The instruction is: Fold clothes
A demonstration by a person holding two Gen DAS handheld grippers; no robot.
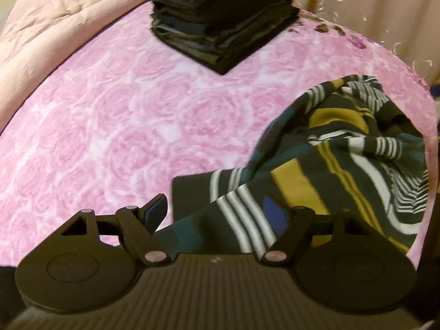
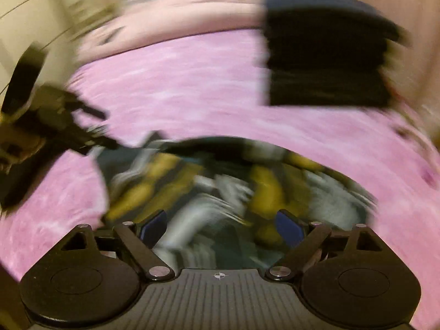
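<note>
Striped fabric, the crumpled garment [image 1: 343, 151], lay unfolded on the bed [image 1: 110, 123] between the spread fingers of both the left hand-held gripper [image 1: 220, 211] and the right hand-held gripper [image 2: 221, 227], neither clamping it. Ahead of them a stack of folded dark clothes [image 1: 222, 19] stood finished, so by my reading this piece remained.

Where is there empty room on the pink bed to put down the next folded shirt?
The wide bare patch of pink rose-patterned bedspread is free, bordered by the tall stack of dark folded clothes behind, the rumpled pale pink quilt on the left and the crumpled striped teal, mustard and white garment on the right. The striped garment's side is crowded.
</note>
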